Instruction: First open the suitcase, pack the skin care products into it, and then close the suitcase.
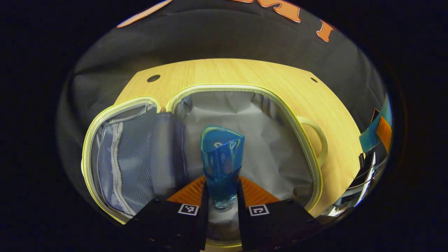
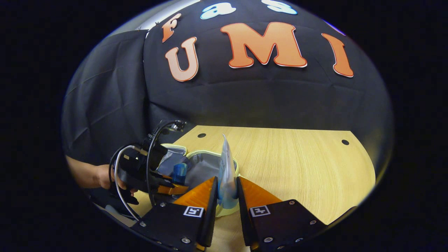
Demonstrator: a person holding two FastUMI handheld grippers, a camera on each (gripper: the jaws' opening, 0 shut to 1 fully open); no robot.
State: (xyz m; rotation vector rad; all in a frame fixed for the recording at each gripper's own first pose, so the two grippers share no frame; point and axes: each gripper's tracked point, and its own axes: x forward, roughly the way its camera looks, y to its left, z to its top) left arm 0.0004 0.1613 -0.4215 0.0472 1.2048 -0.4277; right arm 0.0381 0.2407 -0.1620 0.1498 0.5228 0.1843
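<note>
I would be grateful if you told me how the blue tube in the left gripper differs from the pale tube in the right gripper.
The blue tube is a deep see-through blue; the pale tube is whitish with a light blue base. The blue tube hangs over the grey lining of the open suitcase, while the pale tube is held at the suitcase's near rim, farther back. Both stand crimped end up, each clamped between the fingers of the left gripper or the right gripper.
</note>
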